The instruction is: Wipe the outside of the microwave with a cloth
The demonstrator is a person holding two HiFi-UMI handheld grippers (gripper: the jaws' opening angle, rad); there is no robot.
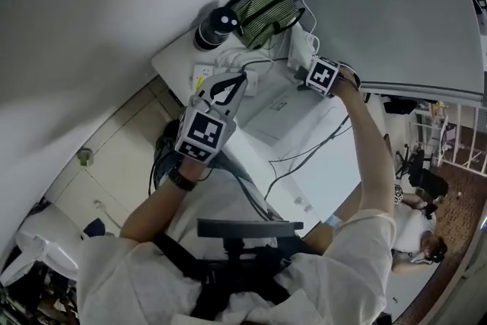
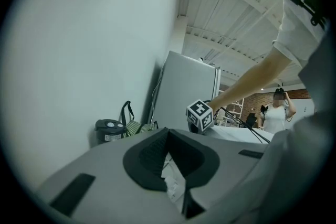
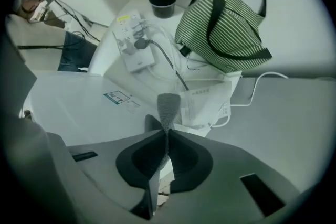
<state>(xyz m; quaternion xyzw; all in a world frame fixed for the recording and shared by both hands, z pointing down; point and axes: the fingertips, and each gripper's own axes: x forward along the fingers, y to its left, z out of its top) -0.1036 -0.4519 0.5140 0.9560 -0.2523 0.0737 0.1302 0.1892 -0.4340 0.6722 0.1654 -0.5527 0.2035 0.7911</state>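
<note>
Fingers (image 3: pixel 139 157) of the right gripper (image 3: pixel 167 132) pinch grey cloth (image 3: pixel 168 105) (left gripper (image 2: pixel 168 131) closed).

A grey, knit-textured cloth (image 3: pixel 168 105) is pinched into a narrow upright strip between the right gripper's (image 3: pixel 167 132) fingers, above the white microwave (image 3: pixel 79 113) top.

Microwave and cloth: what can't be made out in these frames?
- White box microwave: head view shows it from above; door and front cannot be made out.
- Grey knit cloth: right gripper view shows one strip; the shut jaws of the right gripper hide the rest.
- Small sticker on its top: print too small, right gripper view.
</note>
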